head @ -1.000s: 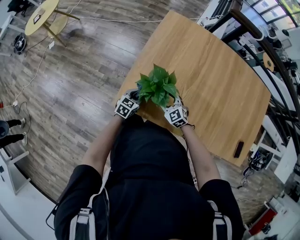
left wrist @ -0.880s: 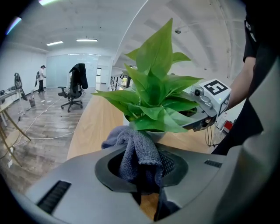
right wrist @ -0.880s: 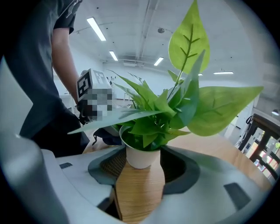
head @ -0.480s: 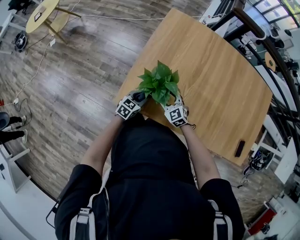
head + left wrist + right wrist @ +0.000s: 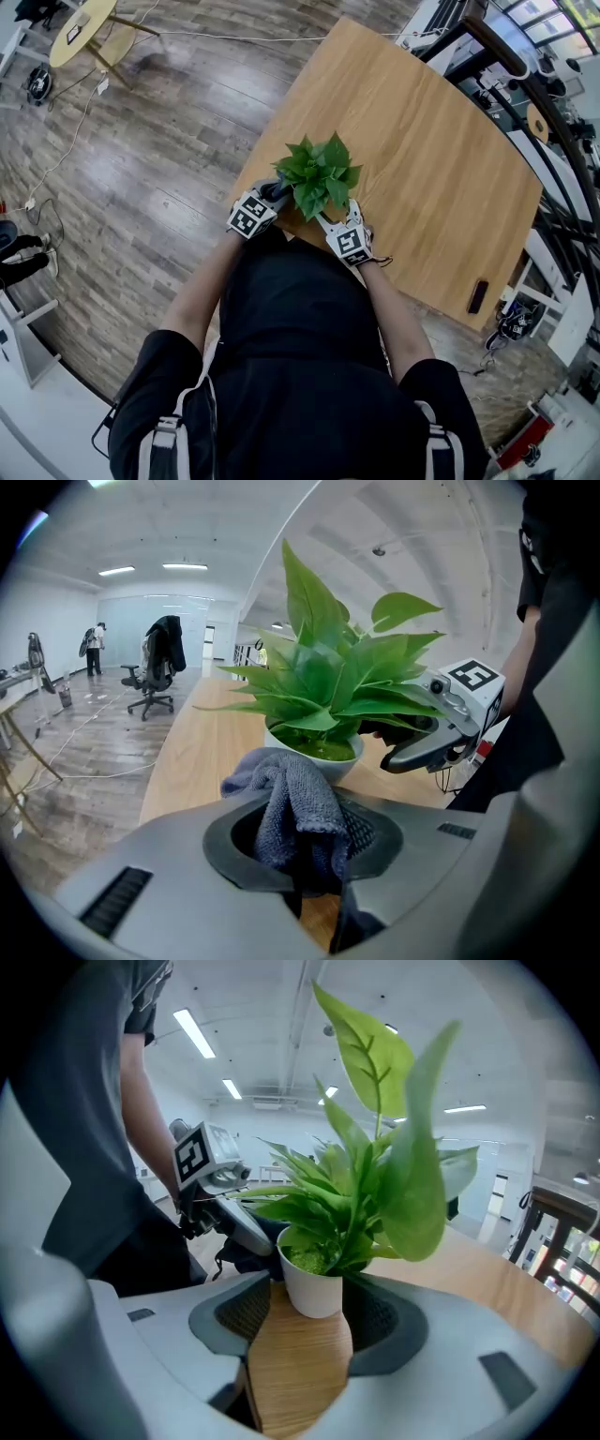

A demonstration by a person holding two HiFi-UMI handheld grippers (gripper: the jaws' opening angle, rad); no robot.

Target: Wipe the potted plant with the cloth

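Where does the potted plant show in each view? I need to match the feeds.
Head view: potted plant at centre, by the wooden table edge.
Left gripper view: potted plant upper centre, behind the held cloth.
Right gripper view: potted plant centre, its pot between the open fingers.
Shared landmark: the wooden table under the plant.

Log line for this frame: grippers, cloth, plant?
left gripper: shut on grey cloth, next to potted plant | right gripper: open, jaws either side of white pot | table: plant upright near its edge
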